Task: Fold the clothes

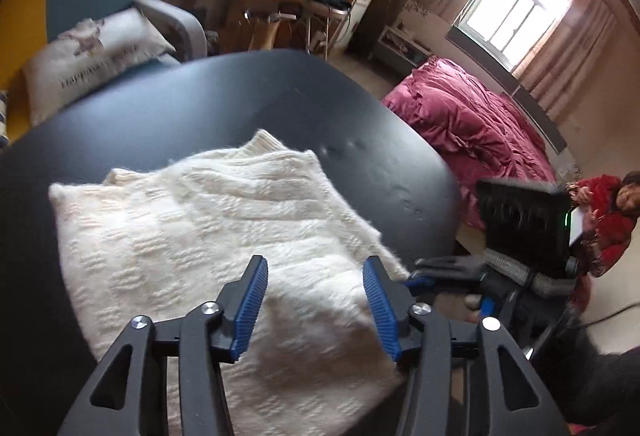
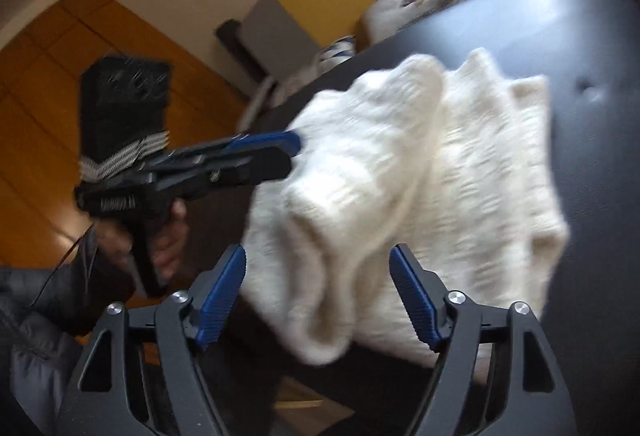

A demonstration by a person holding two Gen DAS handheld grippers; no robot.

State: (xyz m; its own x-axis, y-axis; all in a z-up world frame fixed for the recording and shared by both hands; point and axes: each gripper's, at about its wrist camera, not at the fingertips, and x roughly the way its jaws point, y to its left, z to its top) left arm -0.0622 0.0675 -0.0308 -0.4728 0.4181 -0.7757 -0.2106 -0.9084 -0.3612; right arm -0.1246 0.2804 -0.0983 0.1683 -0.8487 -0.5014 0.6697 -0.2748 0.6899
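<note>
Spreading across the lower and middle part of the left wrist view, a dark table [image 1: 224, 103] carries a cream knitted sweater [image 1: 208, 236], which lies folded on its surface toward the lower left of the frame. In the right wrist view the same sweater [image 2: 432, 187] fills the centre and right, one thick fold of it hanging over the table edge [image 2: 592, 35] at the bottom centre; the knit is blurred there. Beyond the table, a crimson quilt [image 1: 472, 127] covers a bed at the right of the left wrist view, and a pale printed cushion [image 1: 92, 51] rests on a blue-backed seat at the upper left. The left gripper [image 1: 316, 302] sits at the bottom of its own view with its blue pads spread apart above the sweater, grasping nothing; seen from the right wrist camera, this gripper [image 2: 294, 145] reaches in from the left with its tip at the sweater's edge, held by a hand [image 2: 168, 240]. The right gripper [image 2: 318, 292] is likewise released, its pads wide on either side of the hanging fold.
</note>
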